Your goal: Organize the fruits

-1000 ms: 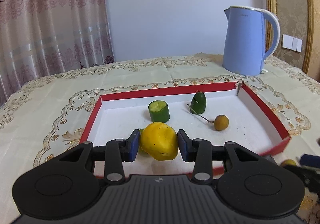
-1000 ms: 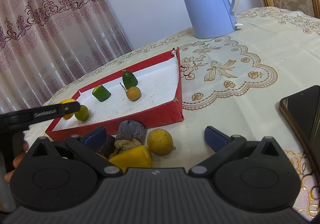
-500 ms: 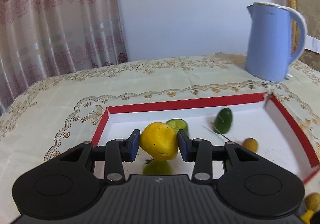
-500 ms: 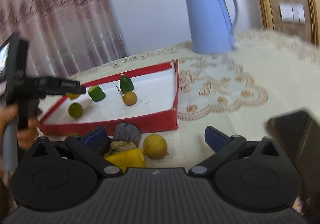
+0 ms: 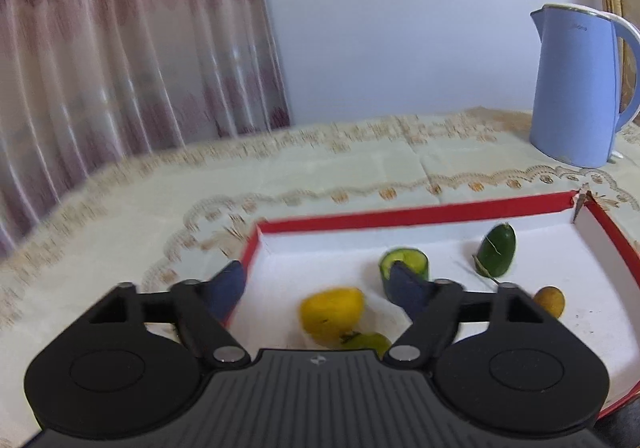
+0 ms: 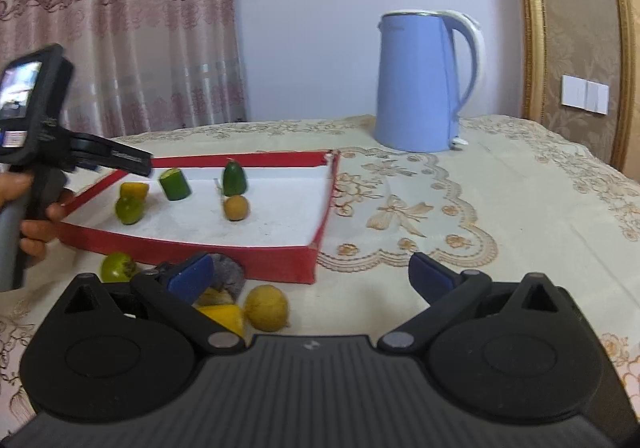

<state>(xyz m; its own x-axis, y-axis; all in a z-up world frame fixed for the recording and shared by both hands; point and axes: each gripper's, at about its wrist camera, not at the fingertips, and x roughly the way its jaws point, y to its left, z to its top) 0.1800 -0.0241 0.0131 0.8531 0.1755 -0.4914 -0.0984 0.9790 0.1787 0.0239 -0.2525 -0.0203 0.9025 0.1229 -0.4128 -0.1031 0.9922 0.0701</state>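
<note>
- The left gripper [image 5: 316, 290] hung just above the near left corner of the red tray [image 5: 420, 213], its two blue pads spread wide and holding nothing.
- Between and just below those pads, a yellow fruit piece [image 5: 333, 313] lay on the white tray floor, touching a green round fruit [image 5: 370, 342] on the near side.
- The step in hand appeared to be letting go of the yellow piece; doing it well probably meant lifting straight up and back, so neither pad nudged the two touching fruits.
- The left pad [image 5: 228, 288] sat over the tray's left wall, so a sideways exit risked catching that edge.
- Just beyond the right pad stood a cut green chunk [image 5: 405, 263]; farther right were a dark green fruit [image 5: 496, 254] and a small brown fruit [image 5: 550, 301], well apart from each other.
- The right gripper [image 6: 308, 274] was also spread wide and empty, low over the tablecloth outside the tray's near wall.
- Beneath its left pad lay fruits yet to be moved: a yellow wedge [image 6: 222, 318], a yellow round fruit [image 6: 267, 307], a dark grey-brown piece [image 6: 228, 276] and, further left, a green fruit [image 6: 117, 266].
- To the right of that gripper the cloth lay open; far beyond stood a blue kettle [image 6: 420, 82].
</note>
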